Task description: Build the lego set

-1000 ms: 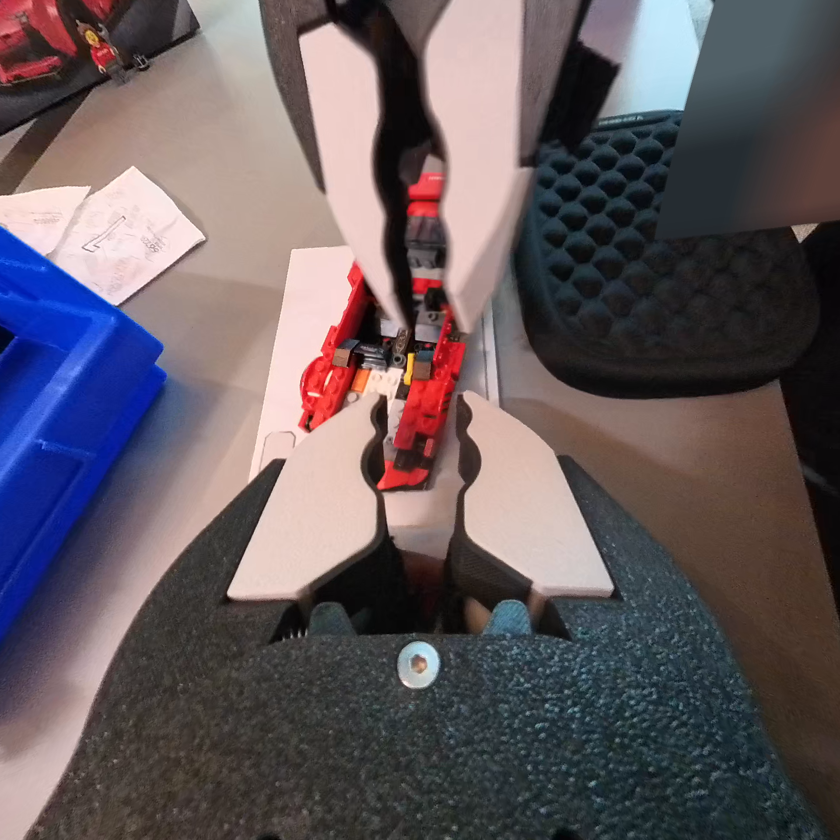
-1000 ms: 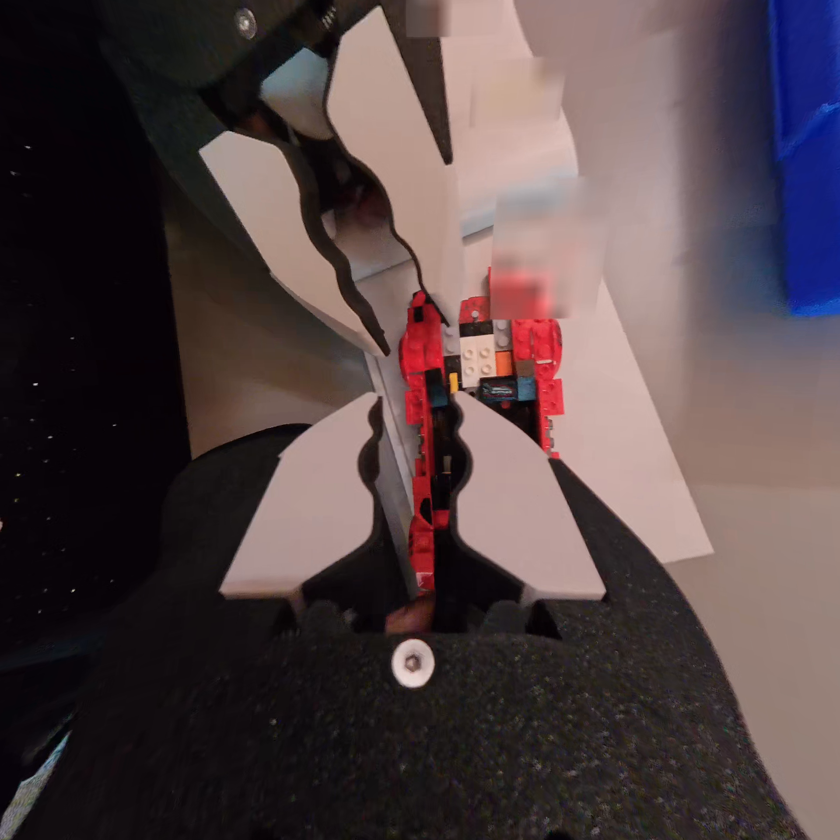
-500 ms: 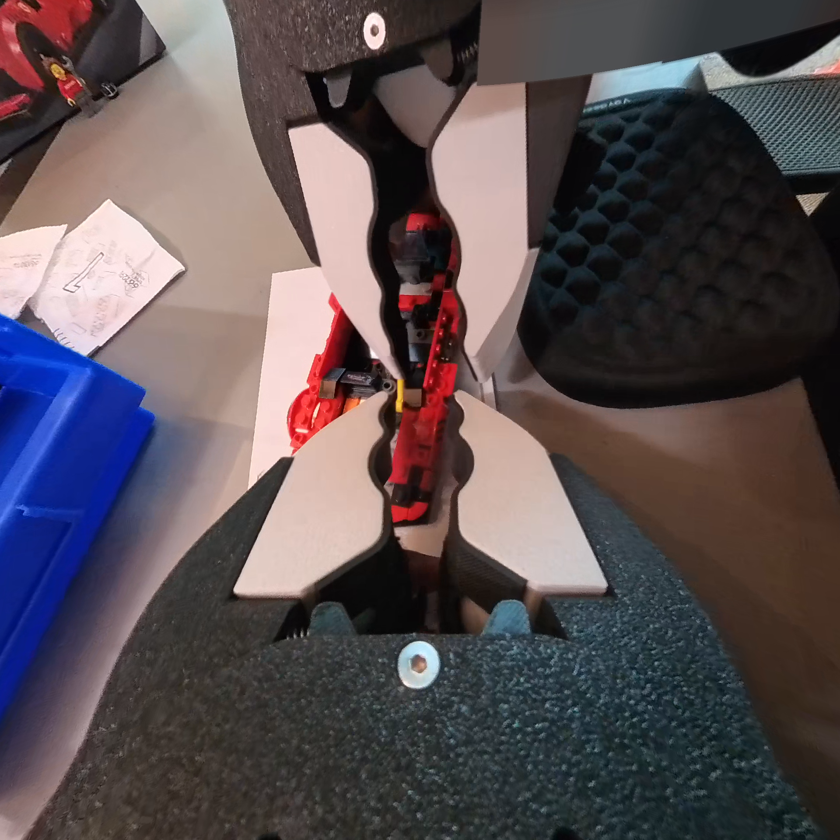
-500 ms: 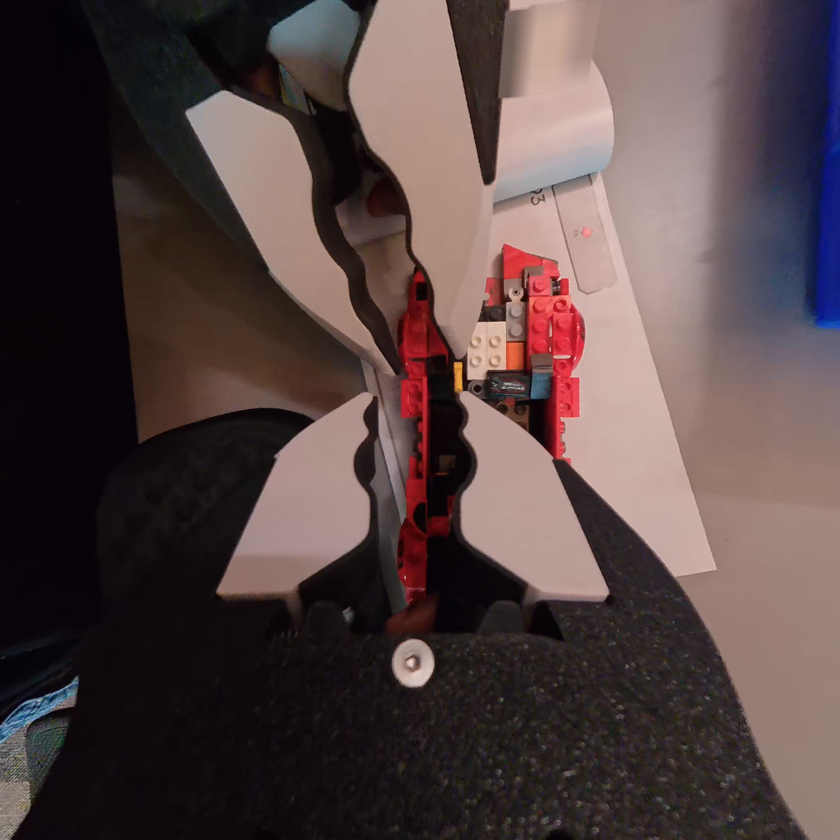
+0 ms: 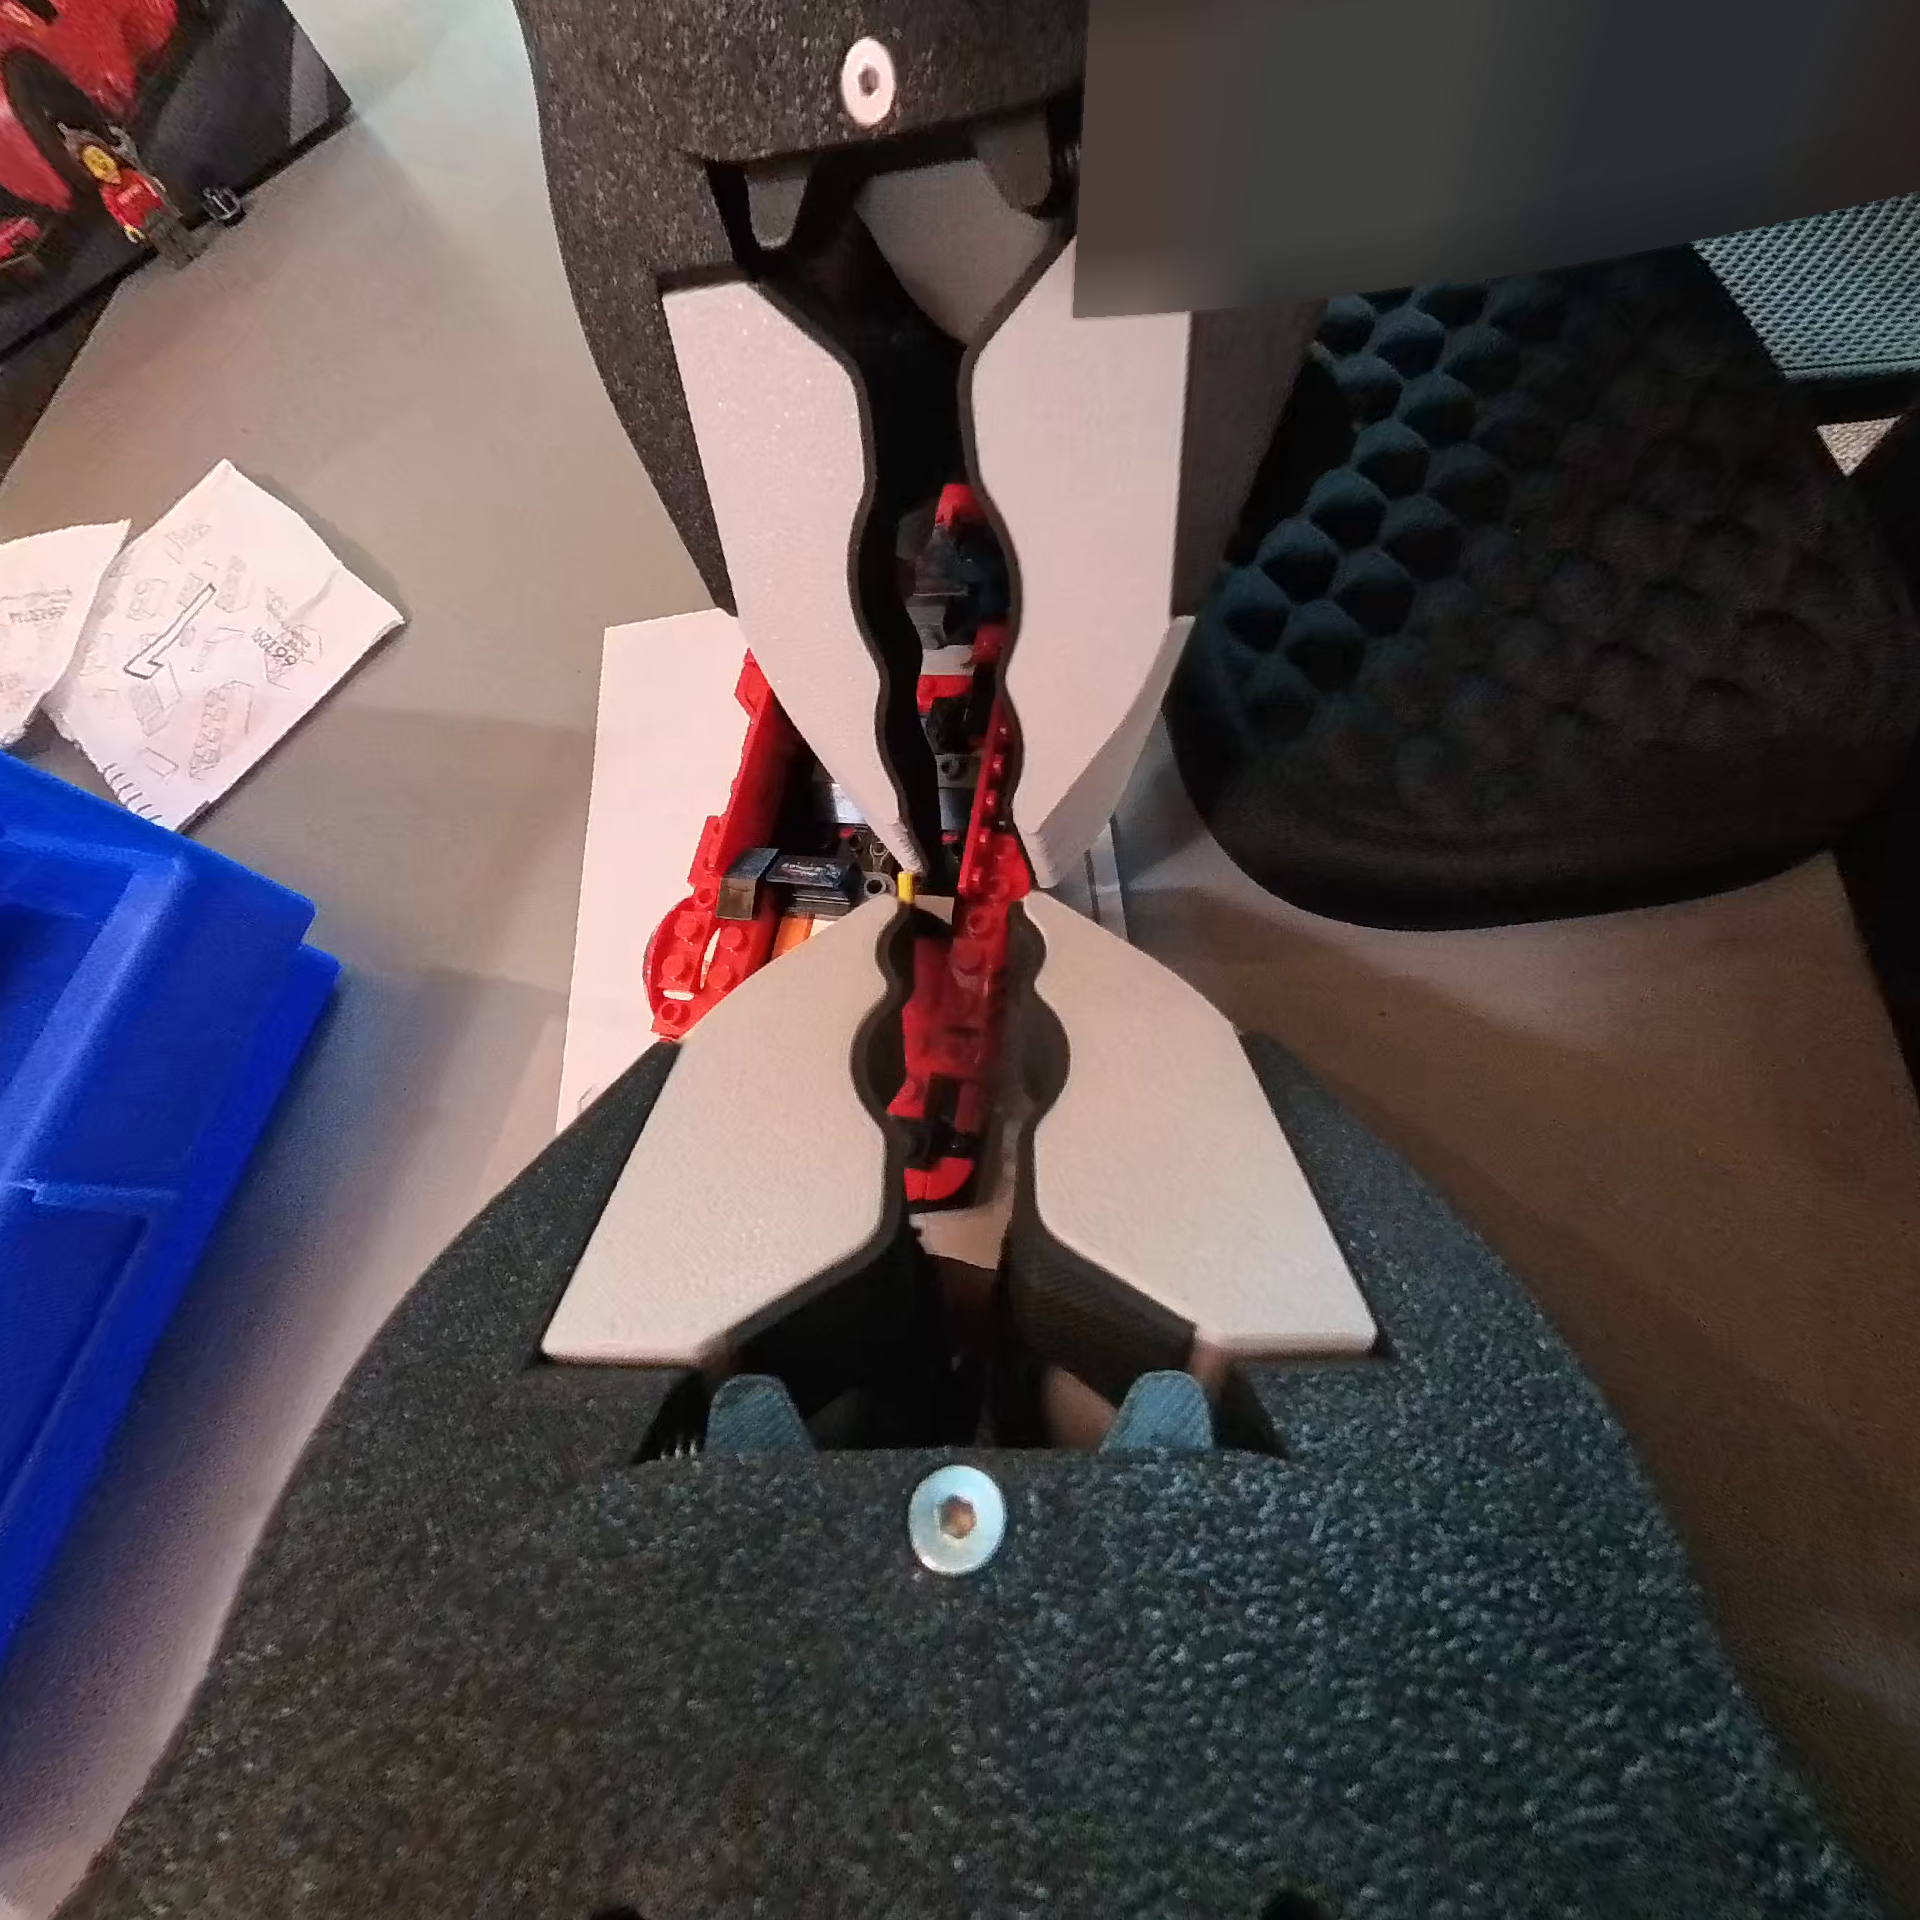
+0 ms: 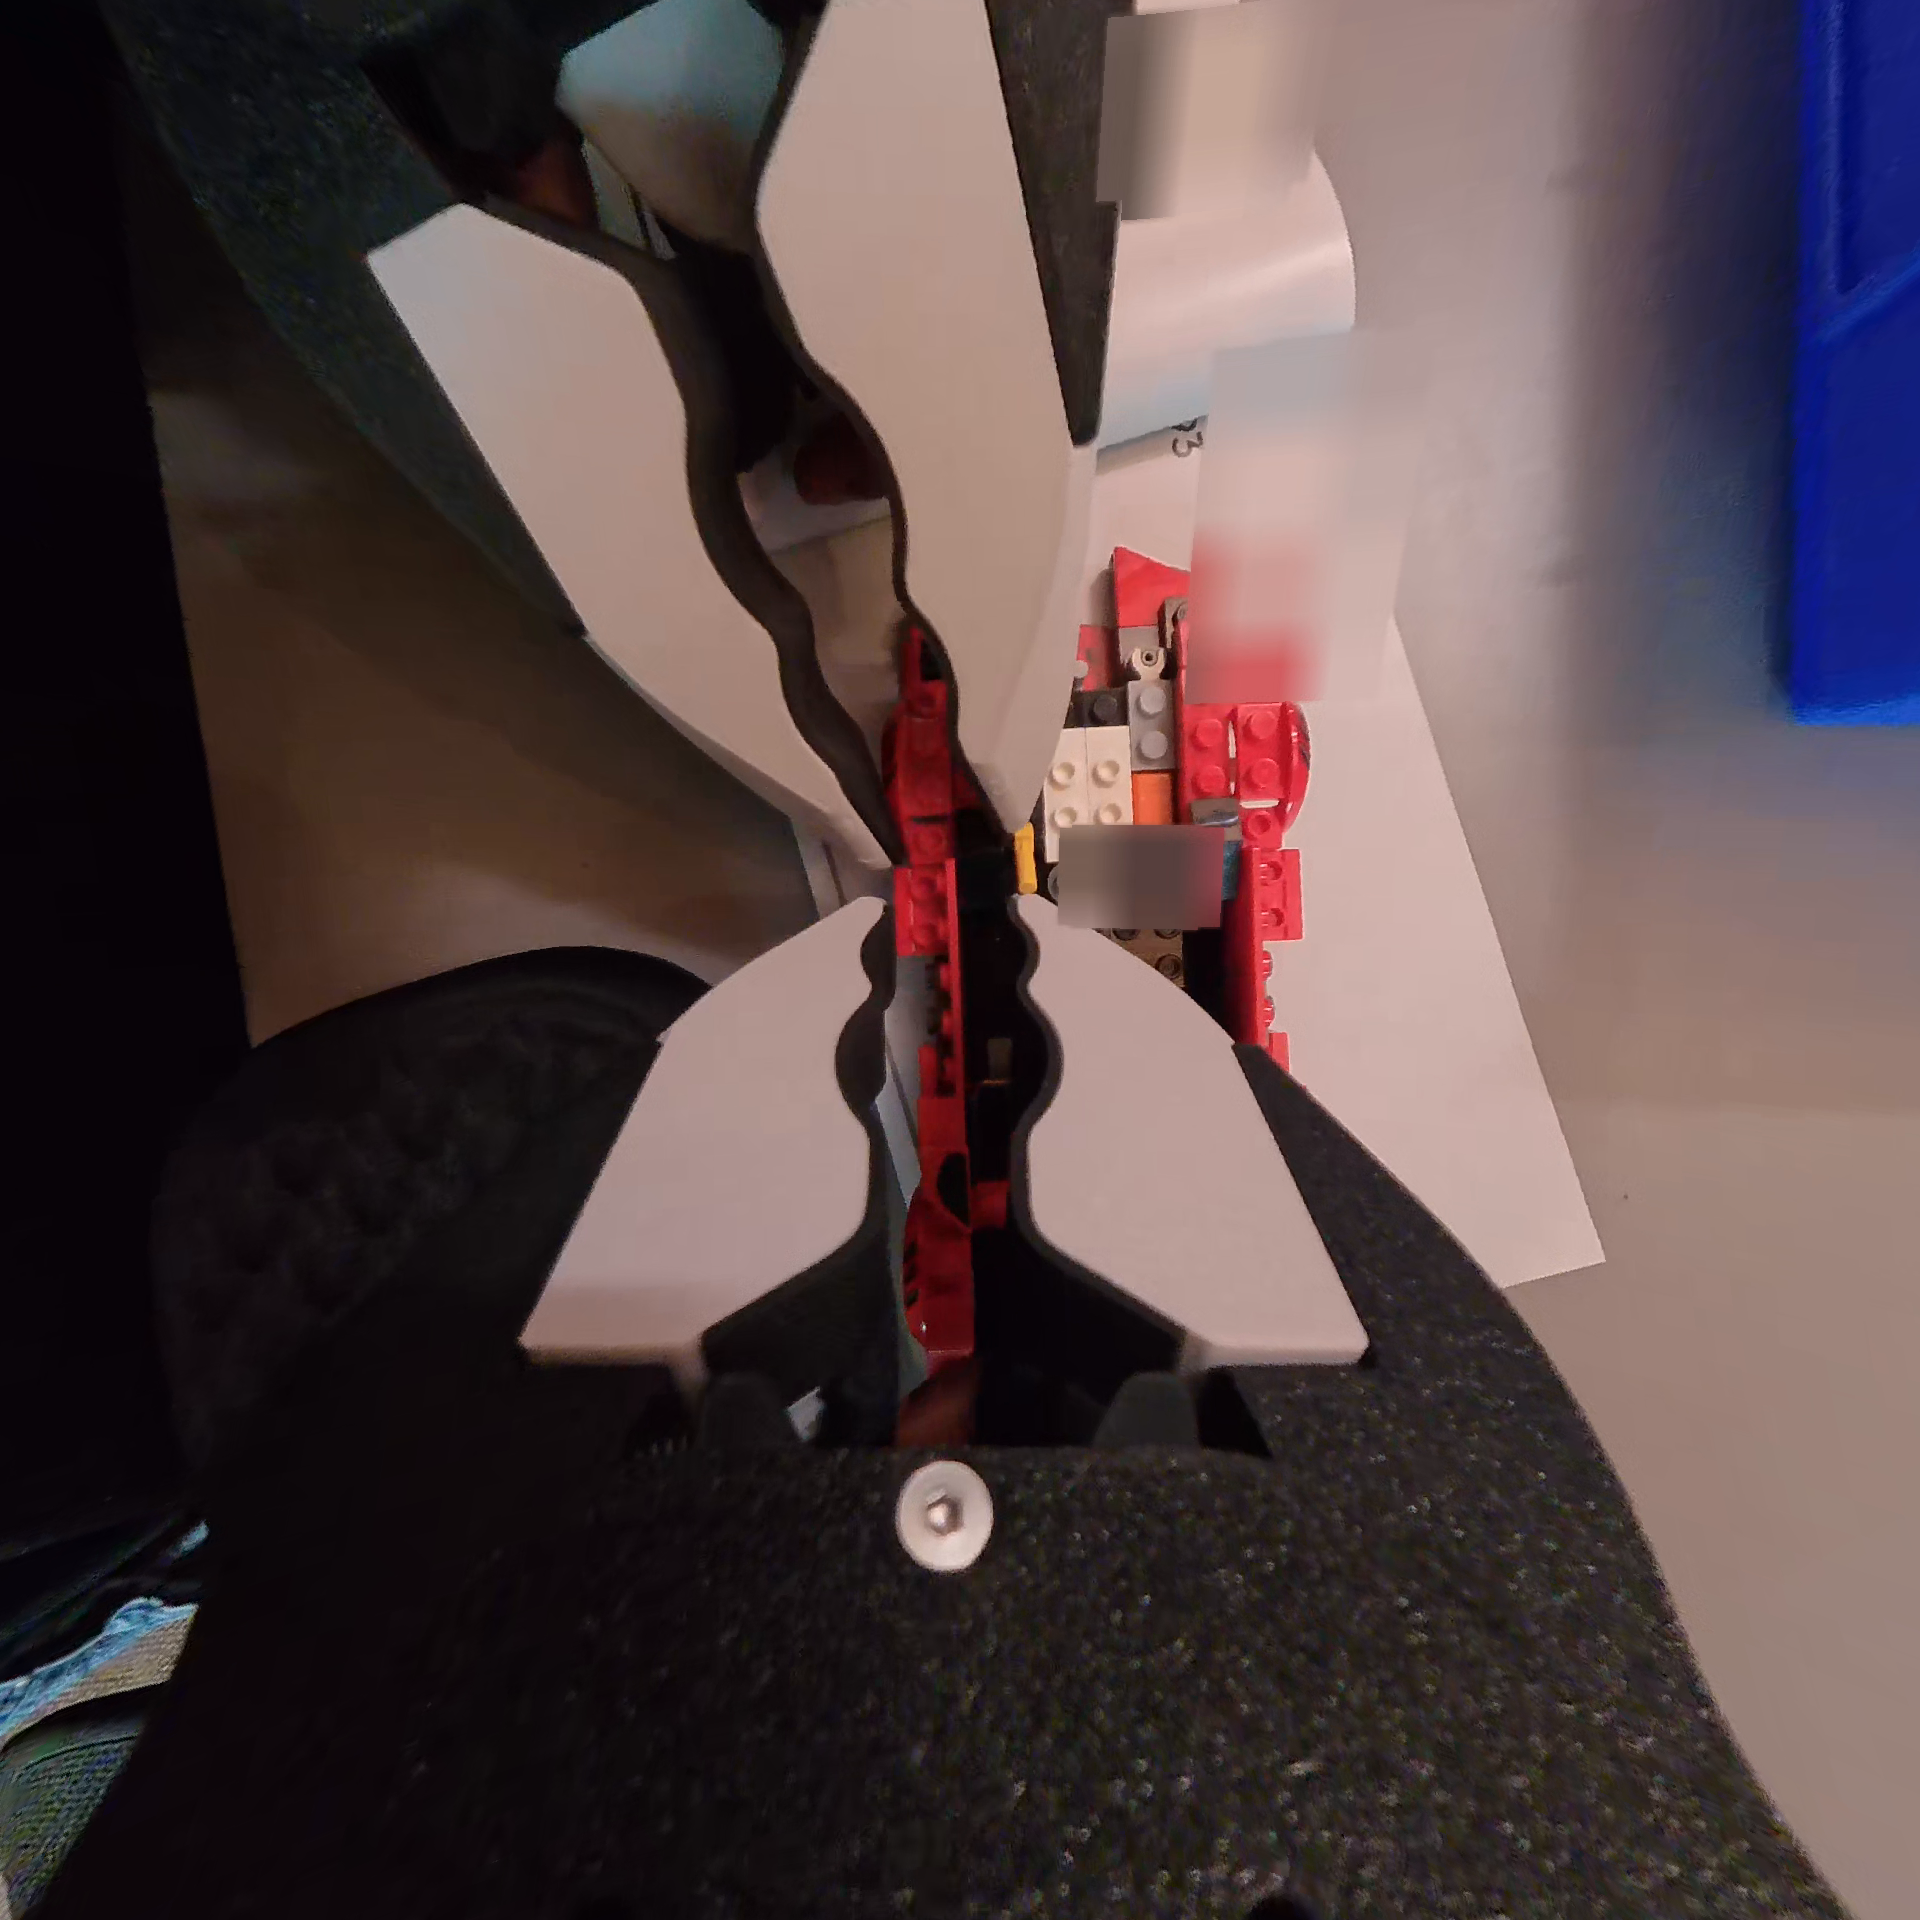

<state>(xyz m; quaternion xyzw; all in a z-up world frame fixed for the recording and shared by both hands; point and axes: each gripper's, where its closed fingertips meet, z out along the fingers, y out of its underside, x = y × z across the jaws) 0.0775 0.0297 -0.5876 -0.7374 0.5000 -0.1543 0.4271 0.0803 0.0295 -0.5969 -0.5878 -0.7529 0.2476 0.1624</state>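
Note:
A partly built red lego car lies on a white sheet. Its inside shows white, orange and grey bricks in the right wrist view. My left gripper is shut on the car's red side wall from the near end. My right gripper comes from the opposite side and is shut on the same wall. The two pairs of tips almost touch. In the right wrist view my right gripper is at the bottom and the left gripper reaches in from above. Much of the car is hidden behind the fingers.
A blue bin stands at the left and also shows in the right wrist view. Torn paper slips and the lego box lie at the far left. A black dimpled cushion is at the right. Less than 4 cm separates the two grippers' tips.
The right gripper has come down and forward until its tips meet mine. Both grippers have narrowed onto the car's red side wall, and that side of the car has tilted up.

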